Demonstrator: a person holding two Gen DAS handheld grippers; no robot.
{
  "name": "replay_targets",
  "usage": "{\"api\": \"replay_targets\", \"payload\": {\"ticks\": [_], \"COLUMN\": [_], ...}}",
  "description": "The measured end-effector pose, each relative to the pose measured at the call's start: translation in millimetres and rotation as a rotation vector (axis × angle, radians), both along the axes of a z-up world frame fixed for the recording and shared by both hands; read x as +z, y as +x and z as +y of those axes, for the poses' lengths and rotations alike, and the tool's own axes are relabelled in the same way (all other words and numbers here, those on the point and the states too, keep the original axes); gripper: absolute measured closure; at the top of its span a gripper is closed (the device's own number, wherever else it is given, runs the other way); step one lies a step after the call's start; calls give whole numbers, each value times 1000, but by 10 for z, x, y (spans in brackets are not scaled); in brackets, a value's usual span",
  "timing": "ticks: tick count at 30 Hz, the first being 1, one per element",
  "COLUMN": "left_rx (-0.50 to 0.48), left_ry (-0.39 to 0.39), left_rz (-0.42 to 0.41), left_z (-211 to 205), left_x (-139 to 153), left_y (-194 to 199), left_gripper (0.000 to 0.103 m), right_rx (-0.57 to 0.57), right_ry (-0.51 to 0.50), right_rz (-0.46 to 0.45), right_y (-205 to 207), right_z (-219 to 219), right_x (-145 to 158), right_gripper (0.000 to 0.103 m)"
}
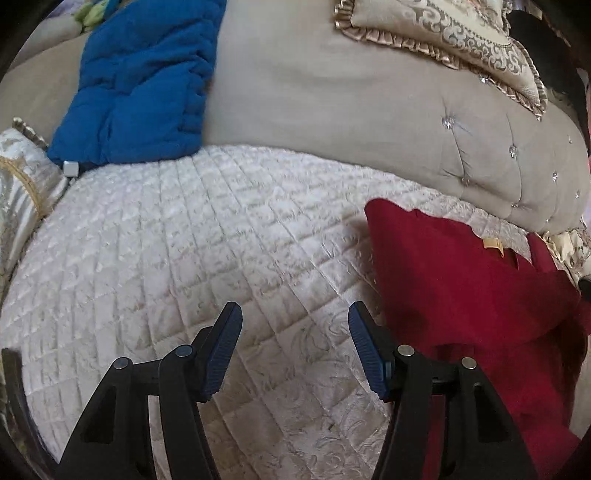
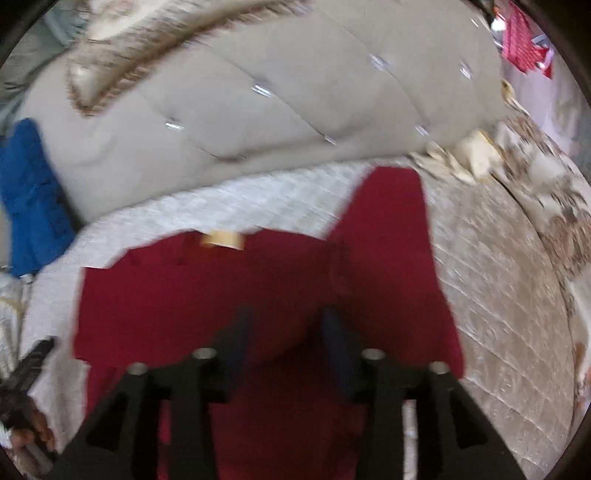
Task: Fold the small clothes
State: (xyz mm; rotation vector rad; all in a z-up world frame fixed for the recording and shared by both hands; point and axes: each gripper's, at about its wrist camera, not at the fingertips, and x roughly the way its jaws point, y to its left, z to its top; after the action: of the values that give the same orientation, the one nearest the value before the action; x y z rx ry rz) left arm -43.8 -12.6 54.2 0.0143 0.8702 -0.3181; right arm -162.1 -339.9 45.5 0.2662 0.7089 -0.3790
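Observation:
A red garment point(image 1: 472, 295) with a tan neck label point(image 1: 493, 245) lies on the quilted white sofa seat point(image 1: 184, 258), at the right of the left wrist view. My left gripper point(image 1: 293, 332) is open and empty above the bare seat, just left of the garment. In the right wrist view the red garment point(image 2: 221, 295) lies spread out, one sleeve point(image 2: 391, 229) pointing away, its label point(image 2: 221, 239) at the far edge. My right gripper point(image 2: 286, 332) hovers over the garment's middle, jaws apart, holding nothing. This view is motion-blurred.
A blue garment point(image 1: 140, 85) lies bunched against the beige tufted sofa back point(image 1: 332, 92) at far left. Patterned cushions point(image 1: 443, 33) sit at the top right and at the left edge. A floral fabric point(image 2: 546, 192) covers the sofa's right side.

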Motion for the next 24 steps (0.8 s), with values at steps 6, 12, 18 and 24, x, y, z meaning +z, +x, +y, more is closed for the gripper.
{"api": "replay_targets", "payload": {"ticks": [6,12,18,24], "left_rx": [-27,43,135,154], "left_ry": [74,77,39,17], "left_rz": [5,14,48,35], "left_z": [-115,45,256,277], "left_x": [-60,-64,-75,-52], "left_y": [-19,89,204,221], "left_gripper": [64,64,64,64], "right_rx": [351,482,482,467], "right_ry": [90,144,-18,132], "right_rz": [-1,124,256,200], "right_y": [712,1525,1841,1939], "right_z": [861,1464,1786,1760], "right_x": [-102,-587,-1025,-1063], "right_gripper": [42,43,93,97]}}
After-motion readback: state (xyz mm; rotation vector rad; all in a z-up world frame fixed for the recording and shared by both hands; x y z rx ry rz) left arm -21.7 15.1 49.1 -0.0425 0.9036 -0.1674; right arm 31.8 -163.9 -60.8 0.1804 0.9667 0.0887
